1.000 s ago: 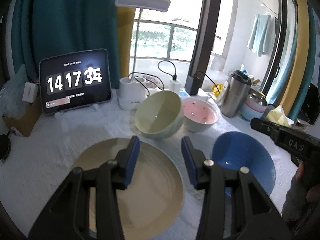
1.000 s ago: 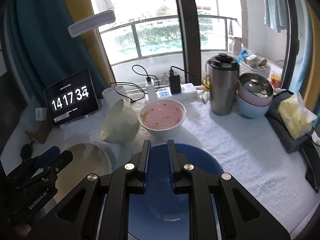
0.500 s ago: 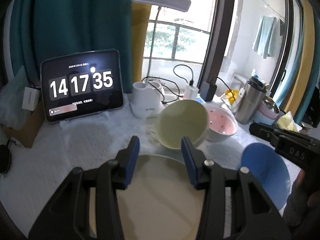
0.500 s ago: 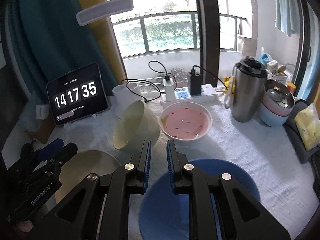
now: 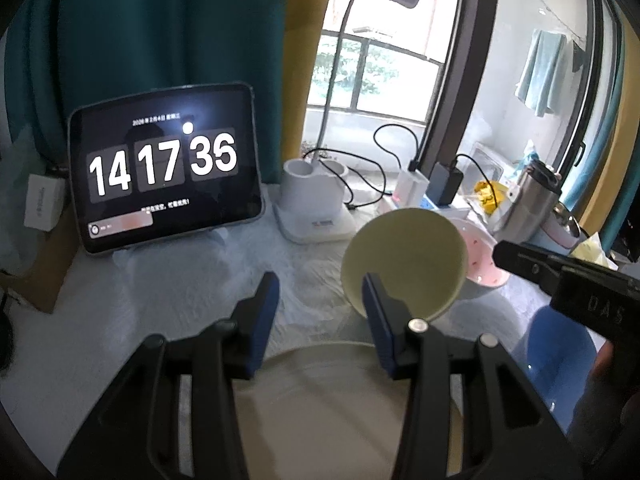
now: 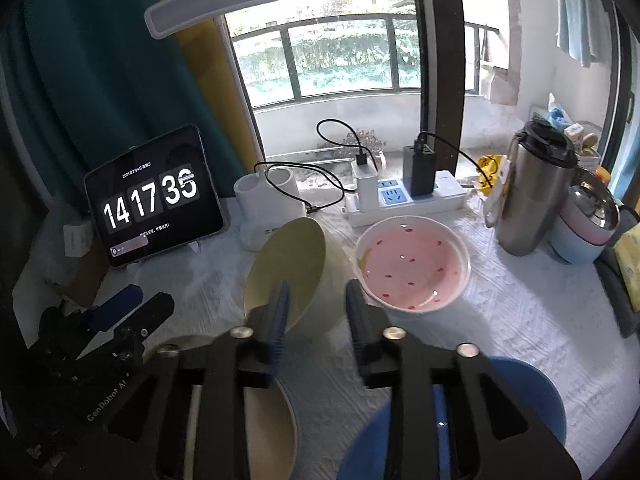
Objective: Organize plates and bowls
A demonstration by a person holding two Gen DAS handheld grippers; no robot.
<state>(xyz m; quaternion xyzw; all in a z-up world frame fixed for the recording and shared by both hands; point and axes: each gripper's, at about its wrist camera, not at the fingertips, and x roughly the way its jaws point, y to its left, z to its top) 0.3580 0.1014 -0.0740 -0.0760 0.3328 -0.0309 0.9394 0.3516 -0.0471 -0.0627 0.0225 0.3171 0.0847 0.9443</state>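
Right wrist view: right gripper (image 6: 314,316) now spread, nothing pinched; a second ago its pads were almost pressed together over the glossy round blue plate (image 6: 516,400), now seen at 5 o'clock under the frame.
Left wrist view: left gripper (image 5: 318,312) spread wide as before, empty; aim has been raised off the matte beige round plate (image 5: 320,404) toward the tilted bowl.
Change meaning: judged as both tools being pulled back and re-aimed at the bowls; nothing stacked yet.
Pale yellow-green bowl (image 6: 298,268): smooth ceramic, deep, tipped on its side, at 12 o'clock between right pads, leaning by the pink one.
Pink speckled shallow bowl (image 6: 412,264): glazed, upright, 1 o'clock.
White quilted tablecloth (image 6: 500,320): soft, textured, some grip expected.
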